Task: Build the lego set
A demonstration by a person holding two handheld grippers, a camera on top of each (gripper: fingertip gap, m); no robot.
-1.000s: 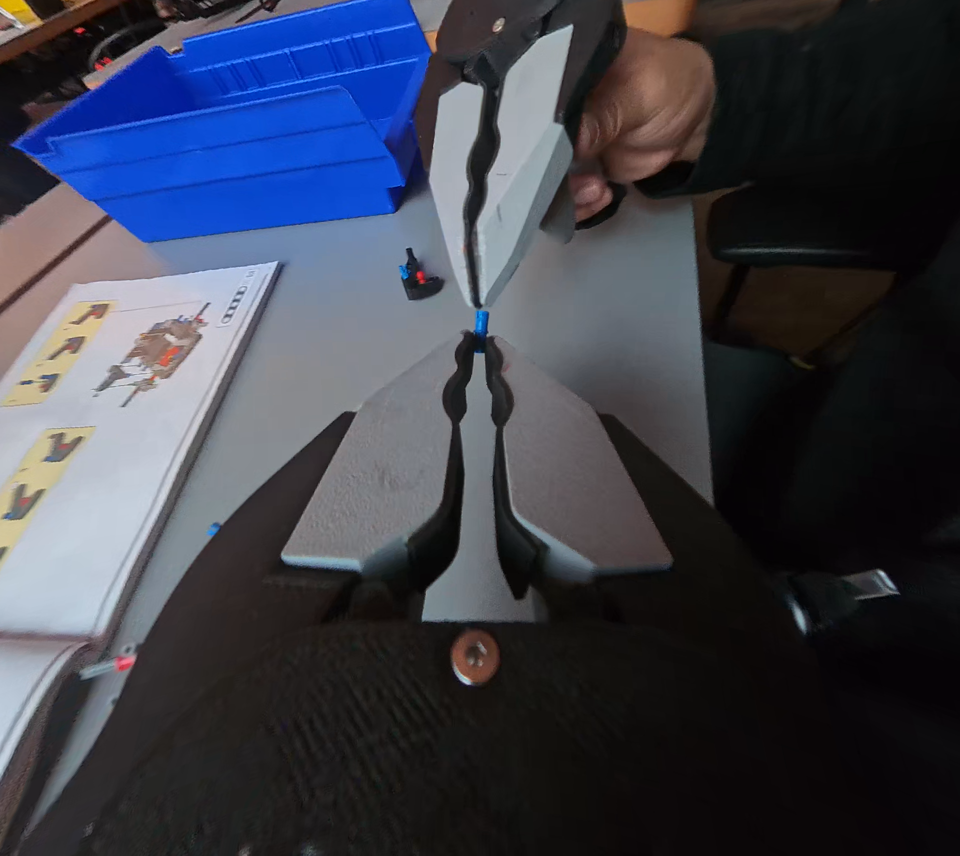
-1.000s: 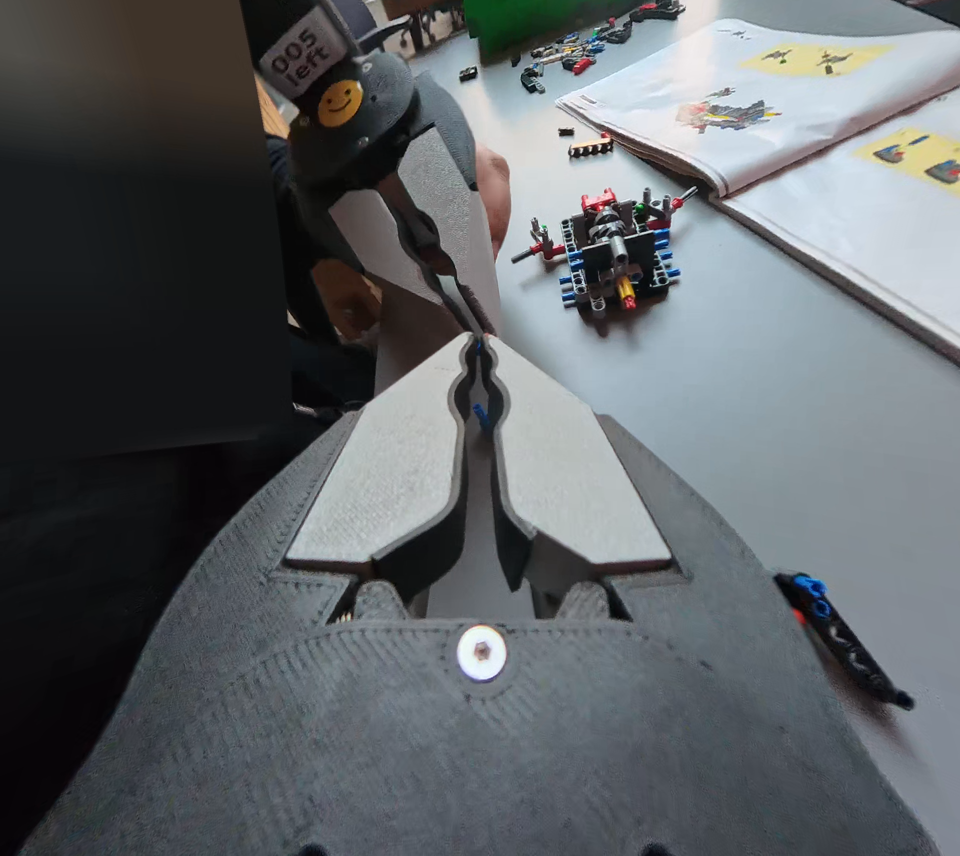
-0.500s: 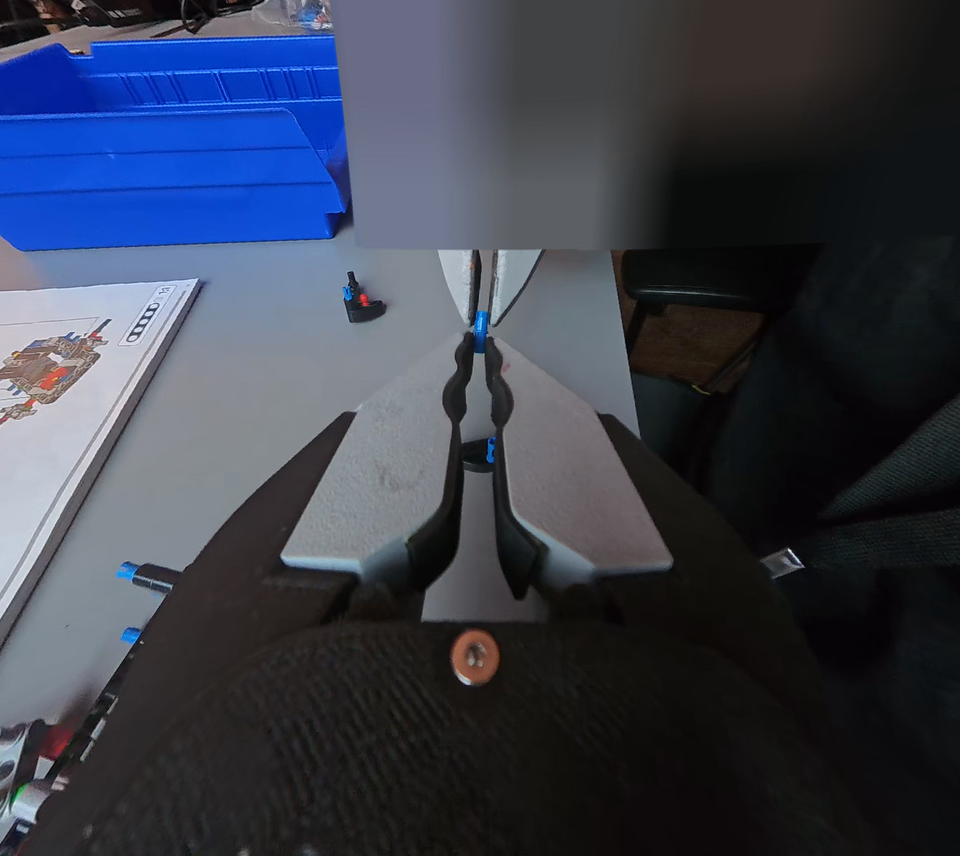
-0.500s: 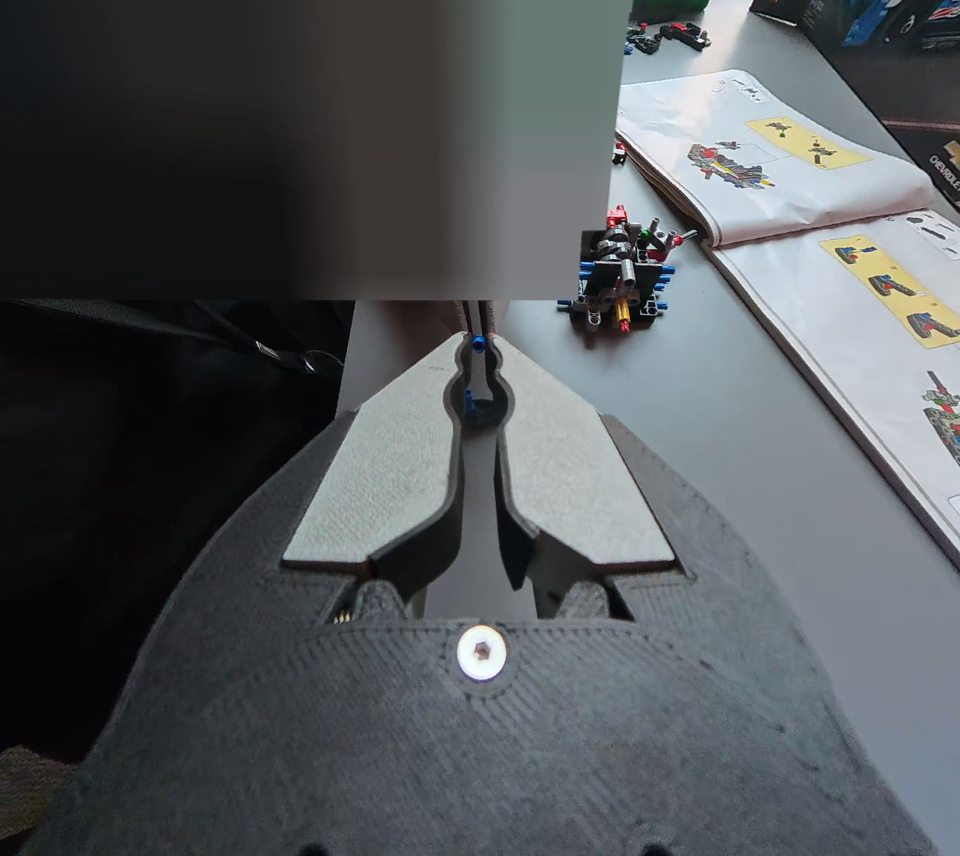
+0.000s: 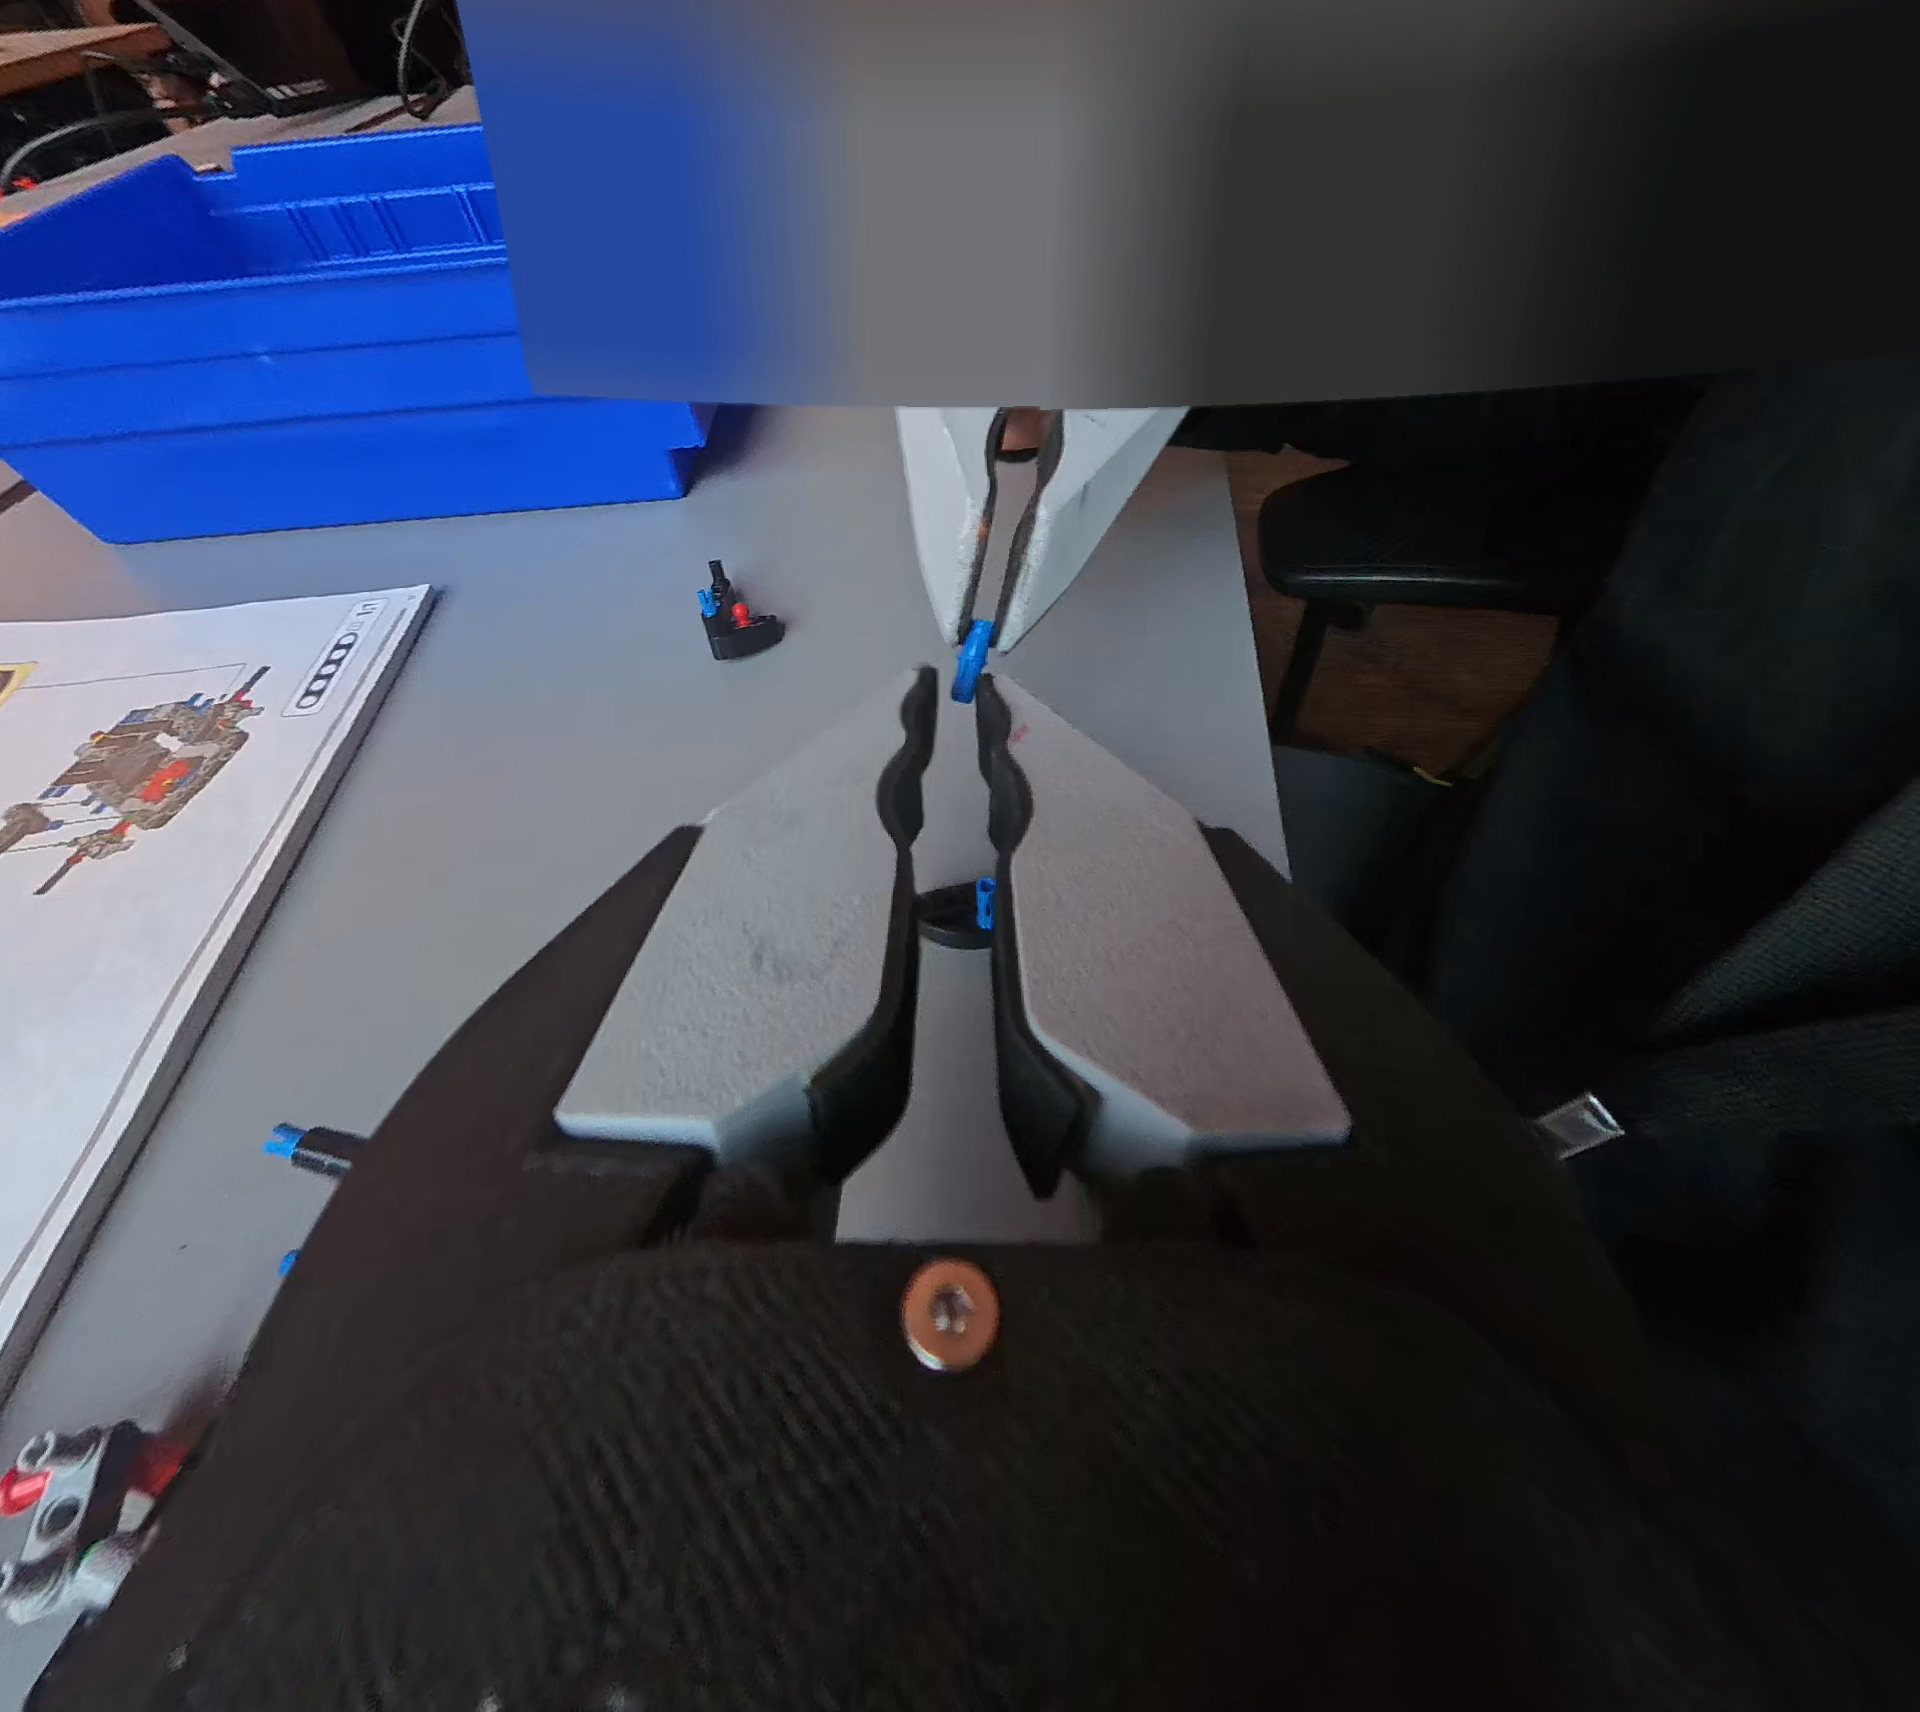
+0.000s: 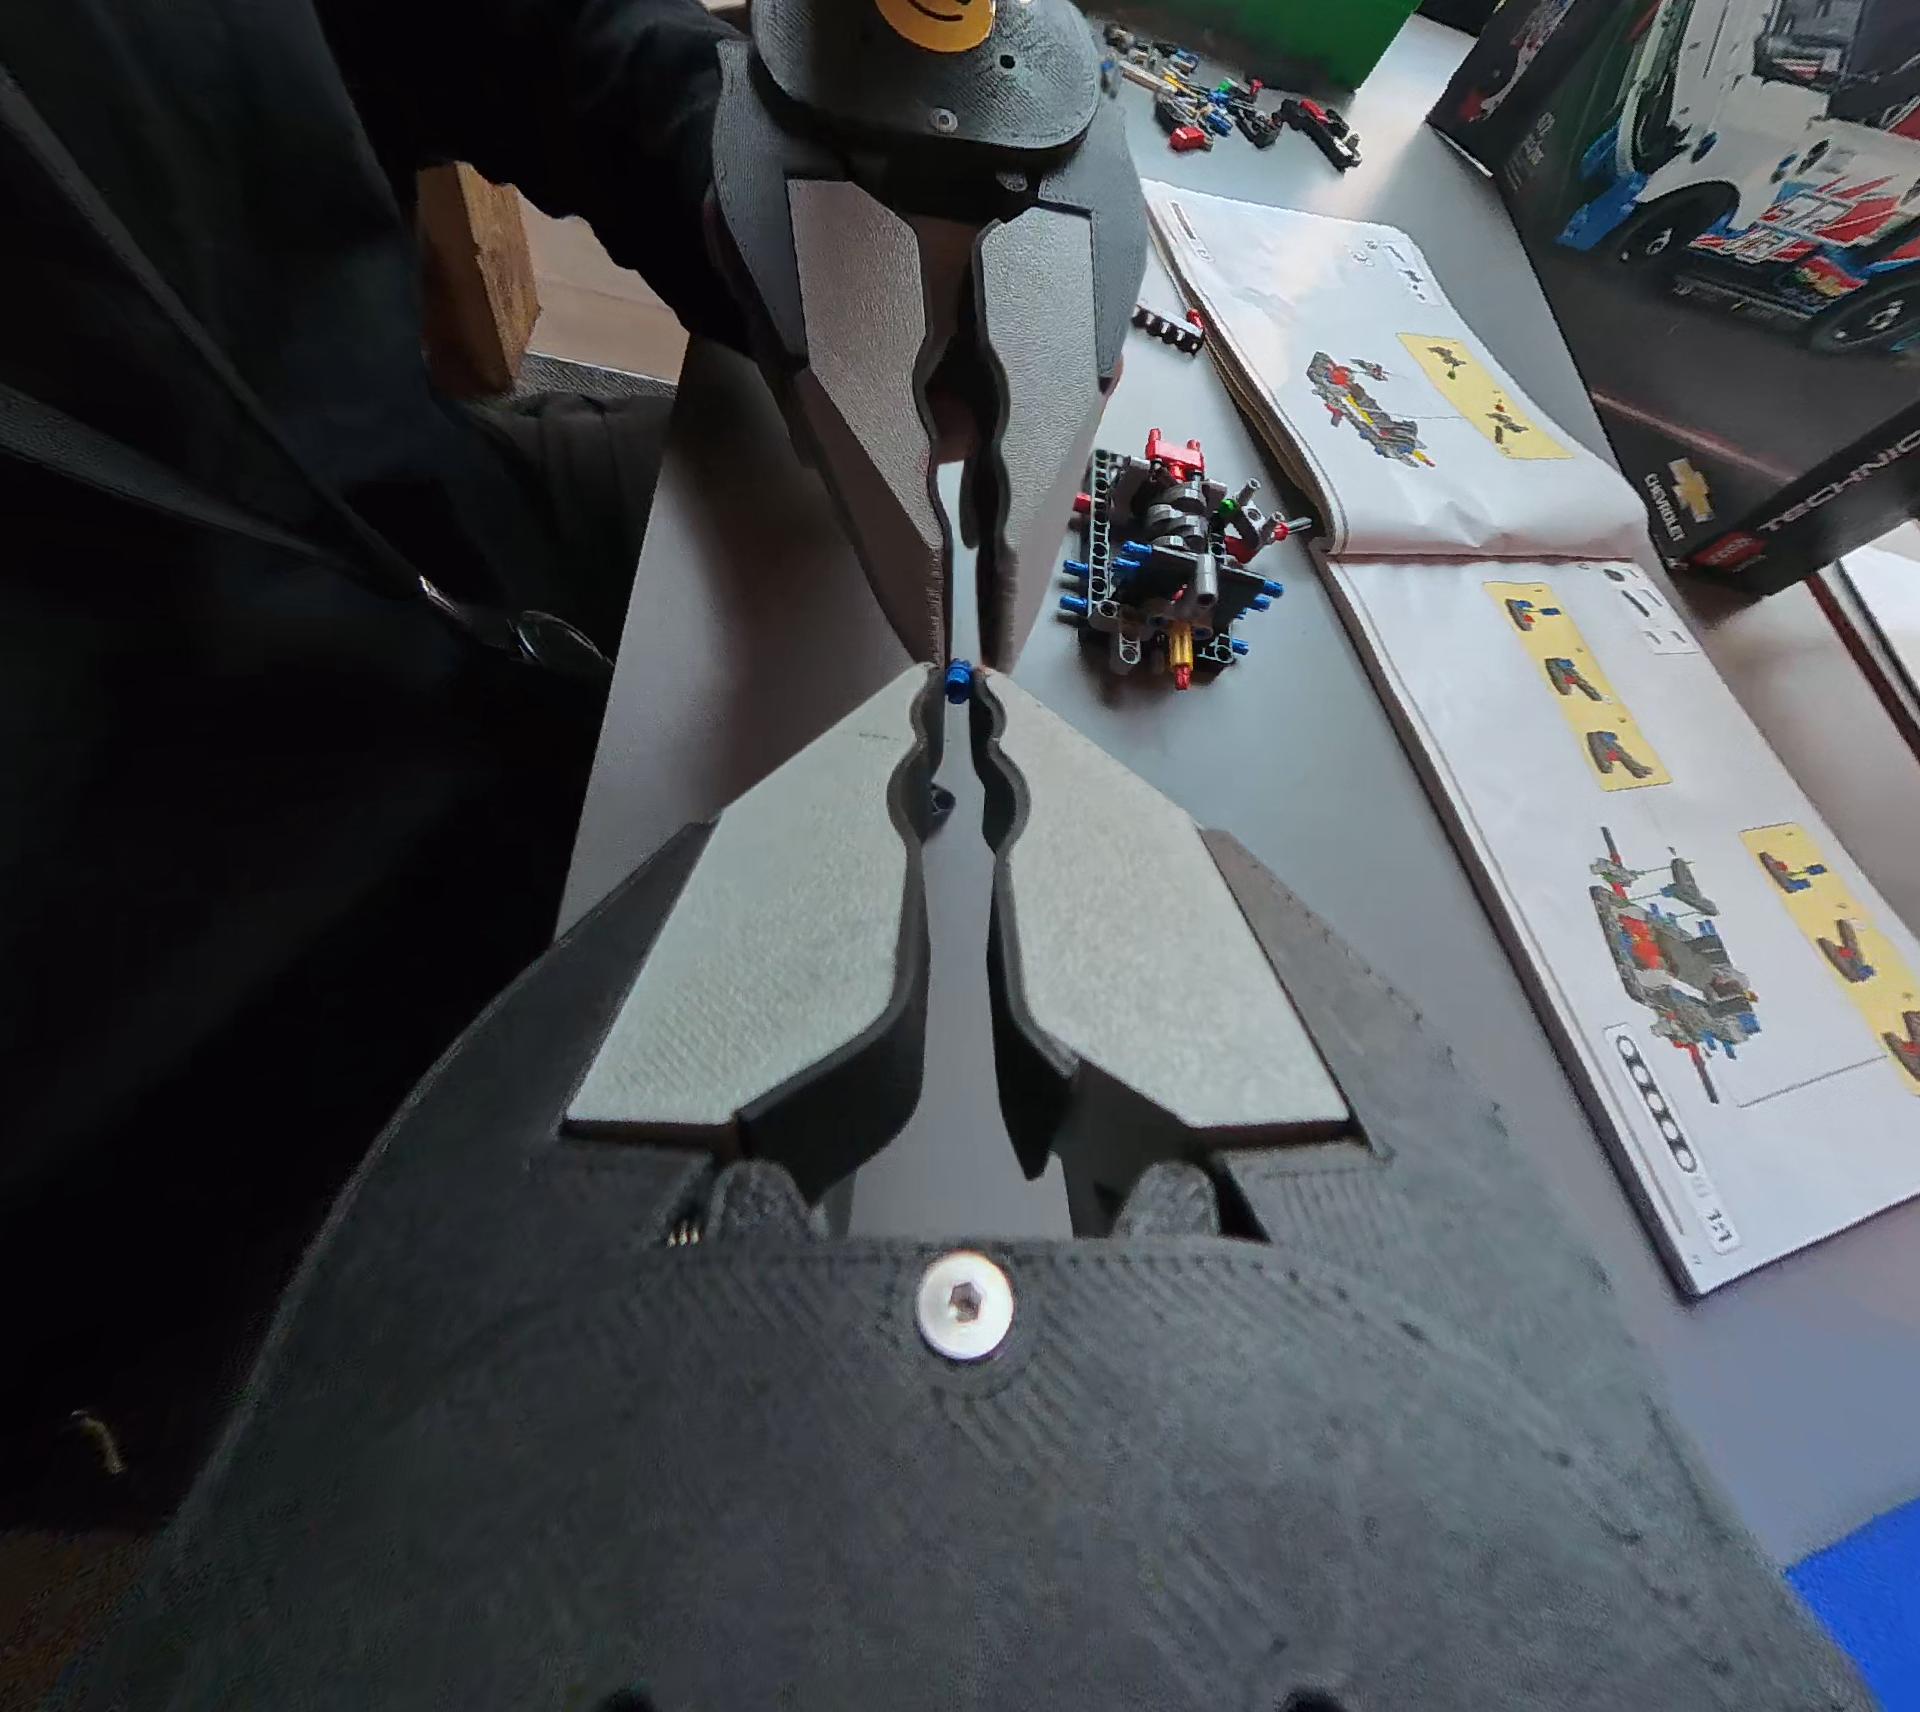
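A small blue pin (image 5: 971,660) hangs in the air between the two grippers, which meet tip to tip above the grey table's edge (image 5: 1174,727). My right gripper (image 6: 956,688) is shut on the blue pin (image 6: 957,678). My left gripper (image 5: 954,688) has its jaws slightly parted around the pin's other end, and the pin sits tilted near its right finger. A black piece with a blue pin (image 5: 956,919) lies on the table under the left gripper. The part-built grey and black model (image 6: 1169,566) stands on the table beyond the grippers.
An open instruction booklet (image 6: 1558,727) lies beside the model, with the set's box (image 6: 1714,156) behind it. Loose parts (image 6: 1226,104) and a green bin (image 6: 1299,0) sit farther back. A blue bin (image 5: 312,374) and a small black piece (image 5: 740,618) lie left. A person in black sits close. Left and right tips are no more than a few centimetres apart.
Both views have swung while the grippers stayed tip to tip. The left gripper's jaws have parted a little. The blue pin now tilts in the right gripper's tips.
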